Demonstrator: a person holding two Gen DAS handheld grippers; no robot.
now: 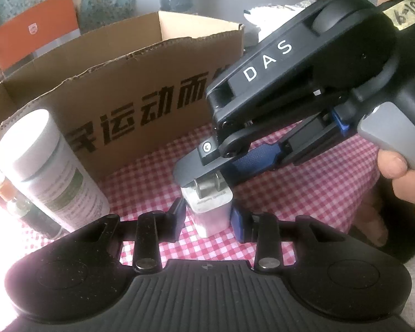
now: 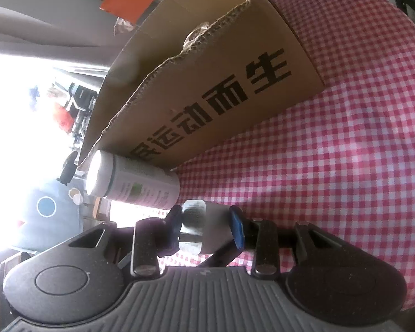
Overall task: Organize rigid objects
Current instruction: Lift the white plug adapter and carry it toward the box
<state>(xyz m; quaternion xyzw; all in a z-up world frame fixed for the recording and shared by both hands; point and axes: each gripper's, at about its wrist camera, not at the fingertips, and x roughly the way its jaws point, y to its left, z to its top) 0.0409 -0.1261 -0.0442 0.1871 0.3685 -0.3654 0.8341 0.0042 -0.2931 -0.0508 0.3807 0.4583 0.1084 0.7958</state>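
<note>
A white plug-in charger with two metal prongs pointing up sits over the red-checked cloth. My left gripper is shut on its lower body, a pad on each side. From the upper right my right gripper reaches down over the prong end. In the right wrist view the charger fills the gap of the right gripper, and both pads lie against it. Whether the charger rests on the cloth I cannot tell.
An open brown carton with black lettering stands just behind. A white bottle and a small dropper bottle stand at its left corner. An orange box is further back. A hand grips the right gripper's handle.
</note>
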